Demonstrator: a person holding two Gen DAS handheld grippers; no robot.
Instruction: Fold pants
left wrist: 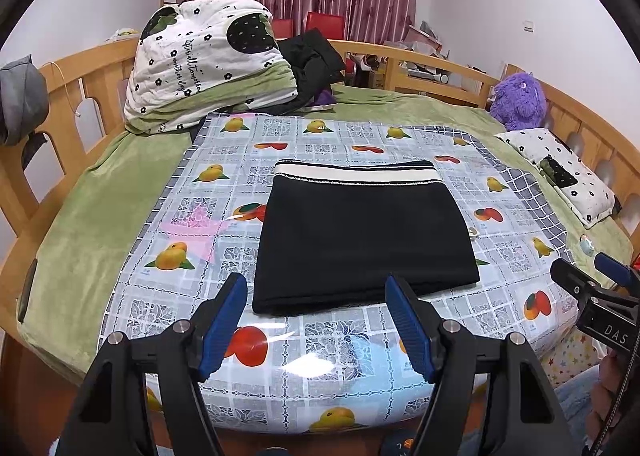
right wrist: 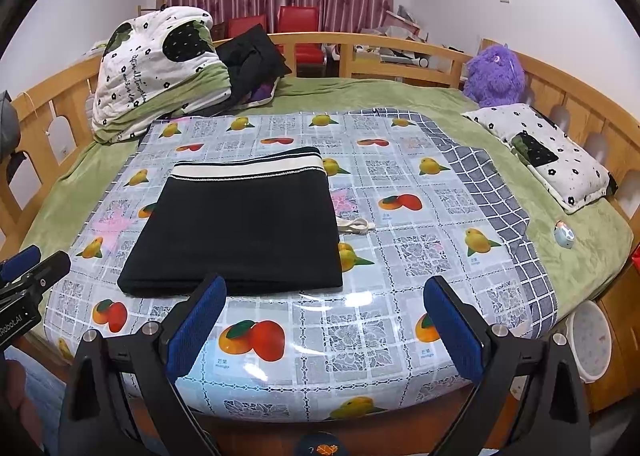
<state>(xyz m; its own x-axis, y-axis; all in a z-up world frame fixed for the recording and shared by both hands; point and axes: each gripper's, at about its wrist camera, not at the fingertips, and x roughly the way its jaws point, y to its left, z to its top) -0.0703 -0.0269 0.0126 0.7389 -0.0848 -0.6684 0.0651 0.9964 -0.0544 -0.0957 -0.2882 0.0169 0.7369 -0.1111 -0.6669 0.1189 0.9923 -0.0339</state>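
The black pants point(left wrist: 360, 232) lie folded into a flat rectangle on the fruit-print plastic sheet point(left wrist: 168, 215), the white-striped waistband at the far side. They also show in the right wrist view point(right wrist: 240, 228). My left gripper point(left wrist: 316, 288) is open and empty, hovering at the near folded edge. My right gripper point(right wrist: 324, 292) is open and empty, near the pants' near right corner. The right gripper shows at the right edge of the left wrist view point(left wrist: 592, 276). The left gripper shows at the left edge of the right wrist view point(right wrist: 32, 264). A white drawstring point(right wrist: 356, 224) pokes out at the pants' right side.
The sheet covers a green blanket point(left wrist: 92, 215) on a wooden-railed bed point(left wrist: 68, 79). A rolled quilt point(left wrist: 200, 59) and dark clothes point(left wrist: 312, 63) lie at the back left. A purple plush point(right wrist: 496, 71), a spotted pillow point(right wrist: 552, 159) and a small toy point(right wrist: 564, 235) lie at the right.
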